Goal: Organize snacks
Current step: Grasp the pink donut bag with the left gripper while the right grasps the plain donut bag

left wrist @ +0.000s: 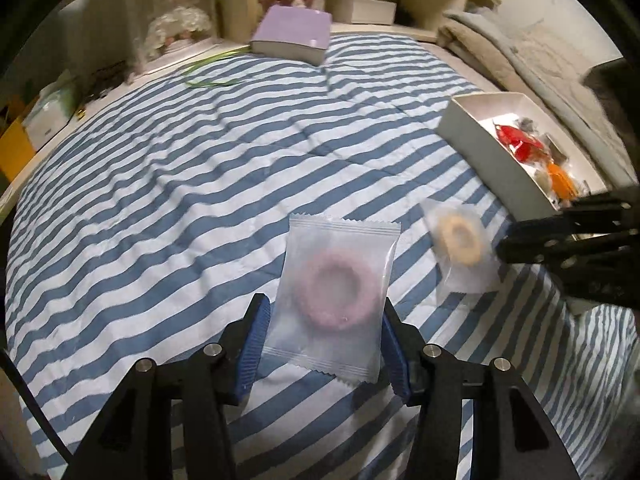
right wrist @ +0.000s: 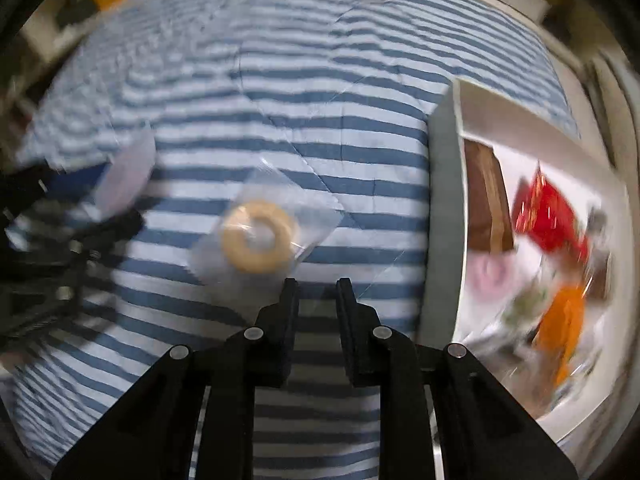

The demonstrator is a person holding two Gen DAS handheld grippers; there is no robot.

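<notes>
My left gripper (left wrist: 324, 304) is shut on a clear packet with a pink ring doughnut (left wrist: 336, 280); its blue pads (left wrist: 256, 336) press the packet's two sides. The packet stands upright over the striped quilt (left wrist: 180, 184). My right gripper (right wrist: 317, 286) is shut on the edge of a clear packet with a beige ring doughnut (right wrist: 260, 236). In the left wrist view that packet (left wrist: 460, 244) is blurred at the black right gripper (left wrist: 502, 248). A white box (right wrist: 444, 220) of snacks lies just right of it, also in the left wrist view (left wrist: 480, 152).
The box holds red (right wrist: 548, 212), orange (right wrist: 560, 320) and brown (right wrist: 488, 200) packets. A purple box (left wrist: 292, 34) and a green ribbon (left wrist: 208, 76) lie at the quilt's far edge. Shelves stand behind, and a grey blanket (left wrist: 520, 52) is at the far right.
</notes>
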